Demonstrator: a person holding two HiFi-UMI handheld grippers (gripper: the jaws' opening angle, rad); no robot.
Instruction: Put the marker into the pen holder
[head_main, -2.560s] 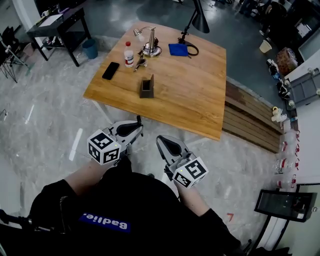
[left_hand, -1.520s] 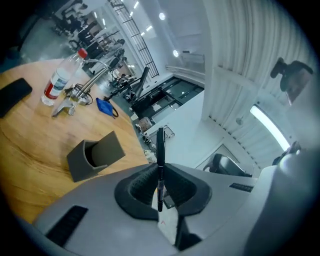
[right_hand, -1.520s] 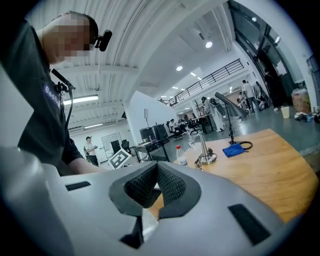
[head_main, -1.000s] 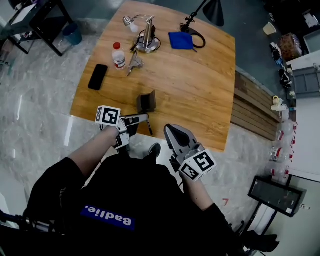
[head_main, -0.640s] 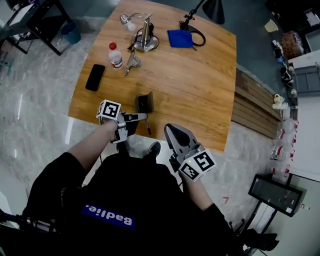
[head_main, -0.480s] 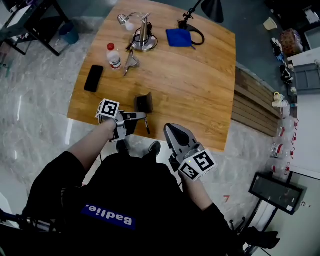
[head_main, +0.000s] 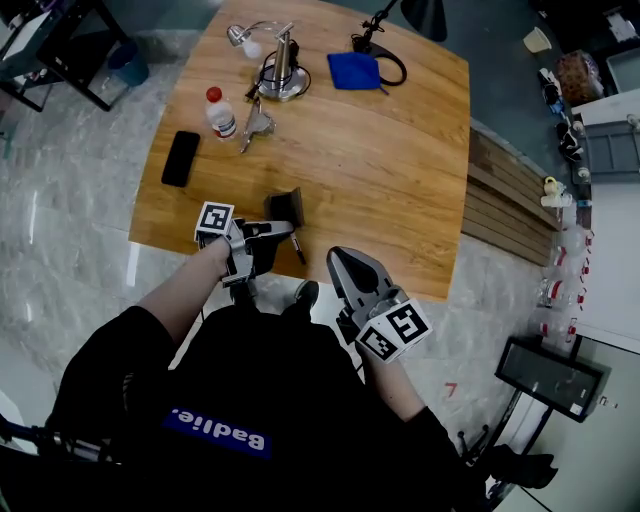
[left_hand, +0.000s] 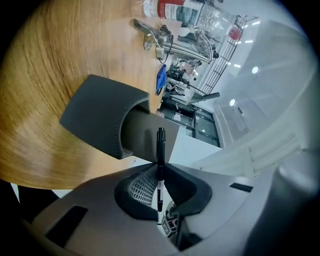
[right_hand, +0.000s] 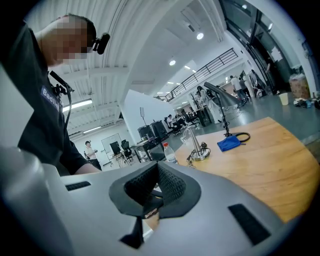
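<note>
- A square, honey-coloured wooden table stood below me on a pale, glossy, marbled floor.
- Just beside its right edge lay a slatted brown wooden platform.
- A dark side table stood at the far left, with a blue bin next to it.
- Round ceiling lights shone in a tall white hall with a railed upper gallery.

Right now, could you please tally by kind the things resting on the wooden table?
Pen holder: 1
Phone: 1
Bottle: 1
Blue cloth: 1
Metal stand: 1
Small metal tool: 1
Black lamp: 1
Total: 7
</note>
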